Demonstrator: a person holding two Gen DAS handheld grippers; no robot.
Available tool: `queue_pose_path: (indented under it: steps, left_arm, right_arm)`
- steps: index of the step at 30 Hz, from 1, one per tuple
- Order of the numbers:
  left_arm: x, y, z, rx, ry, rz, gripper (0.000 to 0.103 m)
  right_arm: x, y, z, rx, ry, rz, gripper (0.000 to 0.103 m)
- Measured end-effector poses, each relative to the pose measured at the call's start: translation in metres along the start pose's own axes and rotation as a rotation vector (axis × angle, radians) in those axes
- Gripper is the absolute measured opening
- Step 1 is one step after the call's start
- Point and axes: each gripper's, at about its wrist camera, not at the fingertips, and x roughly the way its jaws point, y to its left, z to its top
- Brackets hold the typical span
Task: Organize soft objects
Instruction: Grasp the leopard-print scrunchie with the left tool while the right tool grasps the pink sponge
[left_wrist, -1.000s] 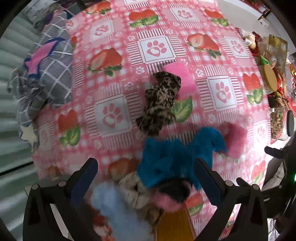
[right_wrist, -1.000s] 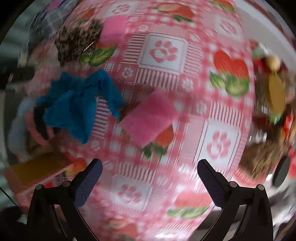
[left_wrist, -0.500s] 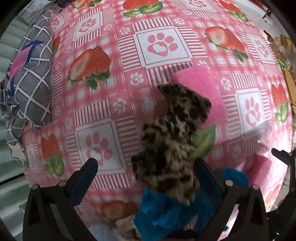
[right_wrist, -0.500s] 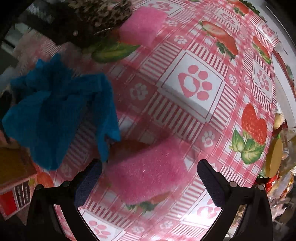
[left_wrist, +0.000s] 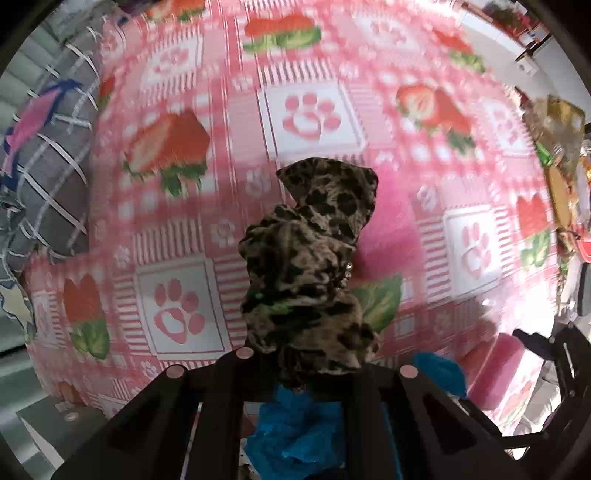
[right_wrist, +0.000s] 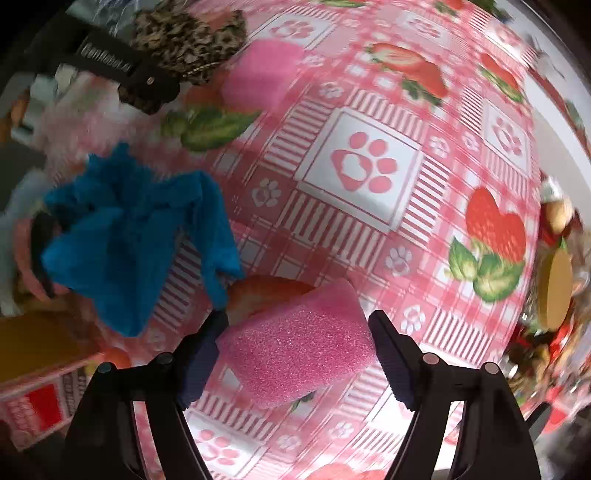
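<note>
table: covered by a pink checked cloth (right_wrist: 369, 229) printed with paw prints, strawberries and green leaves; print is blurred in the left wrist view
table edge: grey checked fabric (left_wrist: 48, 173) with a pink and blue patch lies past the cloth's left side in the left wrist view
clutter: jars and packets (right_wrist: 554, 295), one with a tan round lid, crowd the cloth's right edge
box: yellow box with a red and white printed side (right_wrist: 40, 373) sits just left of the right claw
leopard cloth (left_wrist: 310, 266): crumpled, tan with black spots, stands bunched up above the left claw, over the pink checked cloth
left claw (left_wrist: 317, 373): pressed together, pinching the leopard cloth at its lower end
pink sponge (right_wrist: 295, 343): square block, coarse glittery foam, one corner tilted up, lies between the fingers of the right claw, just right of the blue cloth
right claw (right_wrist: 295, 350): jaws closing, sponge between them; both pads look right at the sponge's sides, firm contact cannot tell
blue cloth (right_wrist: 136, 236): fluffy, bright blue, crumpled heap; one corner hangs down to just beside the pink sponge
second pink sponge (right_wrist: 262, 74): flat on the pink checked cloth, well beyond the blue cloth, touching the leopard cloth's side
other soft bits: pale blue and pink fluffy pieces (right_wrist: 18, 236) at the blue cloth's far left, too blurred to tell more
</note>
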Motion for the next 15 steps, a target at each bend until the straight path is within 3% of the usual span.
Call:
queue_pose_path:
  steps: [9,15]
  left_arm:
    - [-0.065,-0.012,-0.016,0.032,-0.116,-0.031,0.011]
    - [-0.087,-0.03,-0.037,0.083,-0.131,-0.063,0.011]
  right_arm:
    - [-0.044,-0.047,-0.008,0.148,-0.055,0.037,0.079]
    - [-0.063,-0.043,-0.033,0.227,-0.076,0.053,0.079]
